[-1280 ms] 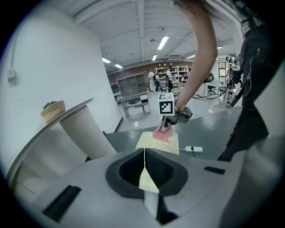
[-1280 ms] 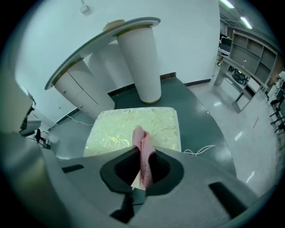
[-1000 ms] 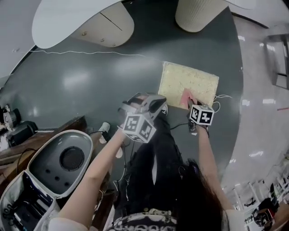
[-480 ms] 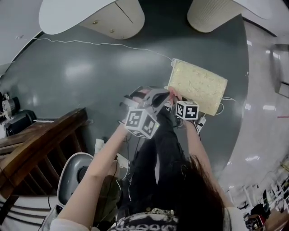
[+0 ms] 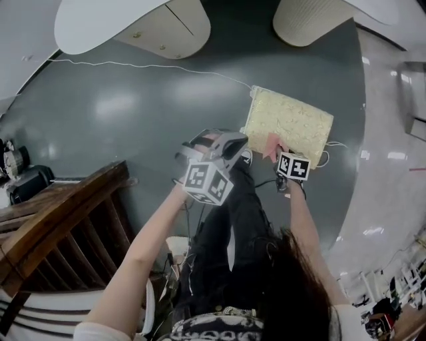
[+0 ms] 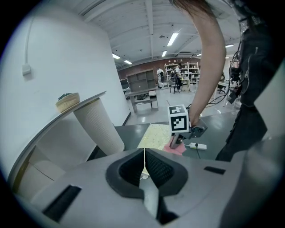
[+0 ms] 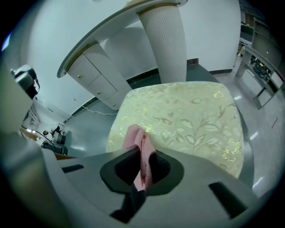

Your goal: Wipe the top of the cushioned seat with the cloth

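Note:
The cushioned seat [image 5: 289, 126] is a pale yellow-green pad with a leaf pattern, lying low on the dark floor; it fills the middle of the right gripper view [image 7: 187, 120]. My right gripper [image 5: 283, 158] is shut on a pink cloth [image 7: 138, 147], which rests on the seat's near edge [image 5: 271, 145]. The left gripper view shows the same cloth [image 6: 176, 148] under the right gripper. My left gripper [image 5: 223, 150] hangs to the left of the seat, shut with nothing between its jaws.
A white ribbed column [image 5: 303, 20] and a white cabinet [image 5: 160, 30] stand beyond the seat. A thin white cable [image 5: 146, 66] runs across the floor. A white power strip [image 5: 326, 154] lies by the seat. Dark wooden furniture [image 5: 60, 226] sits at the left.
My right gripper with the cloth has slid right along the seat's near edge, after sweeping left half a second ago. The head view shifted; the left gripper hardly moved.

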A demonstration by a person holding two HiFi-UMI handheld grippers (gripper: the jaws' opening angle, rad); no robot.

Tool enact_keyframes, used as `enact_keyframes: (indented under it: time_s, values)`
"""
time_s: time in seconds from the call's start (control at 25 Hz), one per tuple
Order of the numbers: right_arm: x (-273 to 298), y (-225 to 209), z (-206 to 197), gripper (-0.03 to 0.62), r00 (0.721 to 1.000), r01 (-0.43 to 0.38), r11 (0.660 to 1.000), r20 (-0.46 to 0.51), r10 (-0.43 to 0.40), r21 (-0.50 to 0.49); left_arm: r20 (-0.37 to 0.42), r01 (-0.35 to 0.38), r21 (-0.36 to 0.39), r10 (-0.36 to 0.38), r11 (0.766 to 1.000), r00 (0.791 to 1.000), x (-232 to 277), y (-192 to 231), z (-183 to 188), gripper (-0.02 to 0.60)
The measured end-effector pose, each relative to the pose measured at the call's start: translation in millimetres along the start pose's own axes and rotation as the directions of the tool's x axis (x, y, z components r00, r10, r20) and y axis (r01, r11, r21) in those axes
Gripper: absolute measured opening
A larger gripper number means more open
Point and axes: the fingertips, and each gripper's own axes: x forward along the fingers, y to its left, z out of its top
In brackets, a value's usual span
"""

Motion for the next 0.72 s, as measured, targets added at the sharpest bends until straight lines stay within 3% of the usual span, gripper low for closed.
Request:
enact_keyframes:
  time_s: [0.4,0.72]
  values:
    - [-54.3,-127.6,-31.2,0.009,0.980,0.198,0.975,-0.033,-0.196,0.097,0.017,0.078,0.053,-0.079,0.996,0.997,27.7,-13.0,25.0,0.006]
    - [-87.8,-185.2,-51.0,0.009,0.956,0.291,0.947,-0.070,-0.284,0.134,0.024,0.110,0.078,-0.112,0.991,0.993,36.9,-21.3,36.5,0.006]
